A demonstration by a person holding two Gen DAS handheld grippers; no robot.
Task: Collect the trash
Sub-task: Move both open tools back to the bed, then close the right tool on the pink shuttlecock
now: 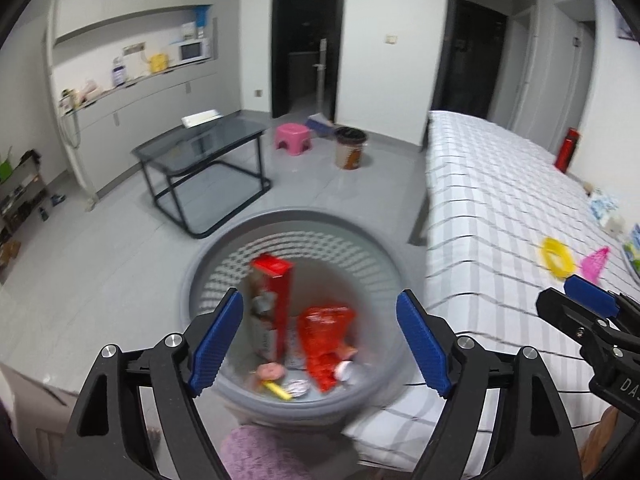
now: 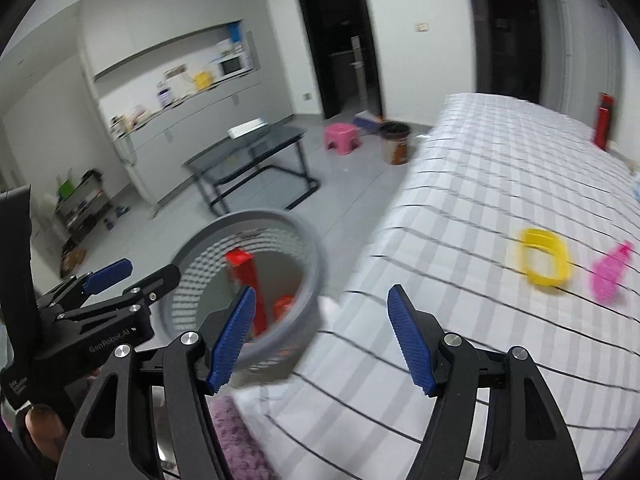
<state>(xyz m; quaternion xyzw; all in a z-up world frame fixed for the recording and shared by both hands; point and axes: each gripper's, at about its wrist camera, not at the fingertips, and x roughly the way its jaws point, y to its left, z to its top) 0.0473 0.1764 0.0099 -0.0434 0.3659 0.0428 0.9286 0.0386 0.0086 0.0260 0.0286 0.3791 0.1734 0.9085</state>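
A grey mesh trash basket (image 1: pixel 224 248) stands on the floor beside the bed; it also shows in the right wrist view (image 2: pixel 312 256). Inside lie a tall red carton (image 1: pixel 276 300), a red wrapper (image 1: pixel 326 336) and small scraps. My left gripper (image 1: pixel 320 340) is open and empty above the basket; it also shows in the right wrist view (image 2: pixel 132 272). My right gripper (image 2: pixel 322 336) is open and empty over the bed's edge, seen in the left wrist view (image 1: pixel 576 300). On the bed lie a yellow ring (image 2: pixel 544 260) and a pink piece (image 2: pixel 610 274).
The bed (image 2: pixel 480 168) with a checked sheet fills the right. A glass table (image 1: pixel 200 144), a pink stool (image 1: pixel 293 138) and a brown bucket (image 1: pixel 351 148) stand on the grey floor. A purple mat (image 1: pixel 256 452) lies below the basket. A red bottle (image 1: pixel 567 149) stands beyond the bed.
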